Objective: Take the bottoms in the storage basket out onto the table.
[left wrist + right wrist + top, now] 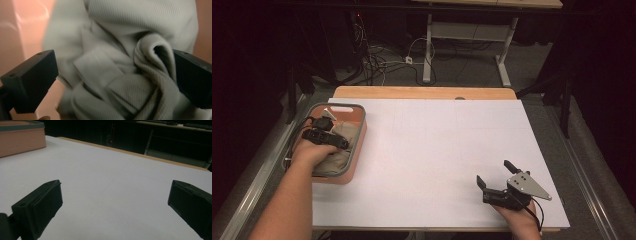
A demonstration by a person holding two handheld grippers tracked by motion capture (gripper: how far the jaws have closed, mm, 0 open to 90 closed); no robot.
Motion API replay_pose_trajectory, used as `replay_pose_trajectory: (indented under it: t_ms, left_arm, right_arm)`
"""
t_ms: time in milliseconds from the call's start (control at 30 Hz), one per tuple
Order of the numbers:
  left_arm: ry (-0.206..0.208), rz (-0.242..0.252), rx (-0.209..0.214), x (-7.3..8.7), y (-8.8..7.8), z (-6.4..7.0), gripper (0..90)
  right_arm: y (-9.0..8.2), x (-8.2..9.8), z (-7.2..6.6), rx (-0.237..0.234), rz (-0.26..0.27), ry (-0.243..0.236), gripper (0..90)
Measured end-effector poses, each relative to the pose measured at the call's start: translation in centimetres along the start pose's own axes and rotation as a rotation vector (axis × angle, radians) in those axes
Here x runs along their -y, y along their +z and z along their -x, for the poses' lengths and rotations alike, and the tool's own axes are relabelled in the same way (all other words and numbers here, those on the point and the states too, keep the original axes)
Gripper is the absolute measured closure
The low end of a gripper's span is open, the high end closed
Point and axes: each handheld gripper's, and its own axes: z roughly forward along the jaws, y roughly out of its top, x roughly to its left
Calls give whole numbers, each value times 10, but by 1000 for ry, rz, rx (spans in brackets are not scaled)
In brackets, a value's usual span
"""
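Observation:
A salmon-pink bin (pixel 363 116) with a grey rim stands on the left side of the white table (pixel 437 145). A crumpled, ribbed pale grey-green cloth (pixel 345 132) lies inside it. My left gripper (pixel 326 131) reaches down into the bin. In the left gripper view that gripper (pixel 115 75) is open, one jaw on each side of the cloth's folds (pixel 130 50), with the pink bin wall (pixel 22 30) behind. At the front right of the table my right gripper (pixel 494 171) stands open and holds nothing. The right gripper view has it (pixel 115 202) just over bare tabletop.
The bin (pixel 20 137) lies far to the left in the right gripper view. A wooden strip (pixel 422 92) runs along the table's far edge. Beyond it are desk legs (pixel 428 45) and cables (pixel 377 60) on the floor. Metal rails (pixel 582 175) flank the table.

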Motion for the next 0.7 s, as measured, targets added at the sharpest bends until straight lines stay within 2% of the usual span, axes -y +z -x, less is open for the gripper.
replay_pose_trajectory:
  t_ms: [100, 167, 233, 333, 567, 633, 700]
  left_arm:
    - [-28, -80, 45, 0, 2, -2, 0]
    - [-37, -146, 58, 0, 4, -1, 0]
    - [-50, -184, 59, -1, 5, 0, 0]
    - [-39, -262, 60, -3, 12, 4, 0]
    - [25, -318, -17, -5, 20, 14, 0]
    - [41, -314, -27, -5, 20, 17, 0]
    - [53, -297, -26, -4, 18, 19, 40]
  right_arm:
    - [-1, -1, 0, 2, 0, 7, 0]
    - [-1, -1, 0, -3, 0, 7, 0]
    - [-1, -2, 0, -2, 0, 7, 0]
    - [0, -2, 1, -5, -4, 10, 0]
    - [1, -1, 0, -7, -9, 19, 0]
    - [1, -1, 1, -11, -13, 24, 0]
    - [1, -1, 2, -9, -14, 28, 0]
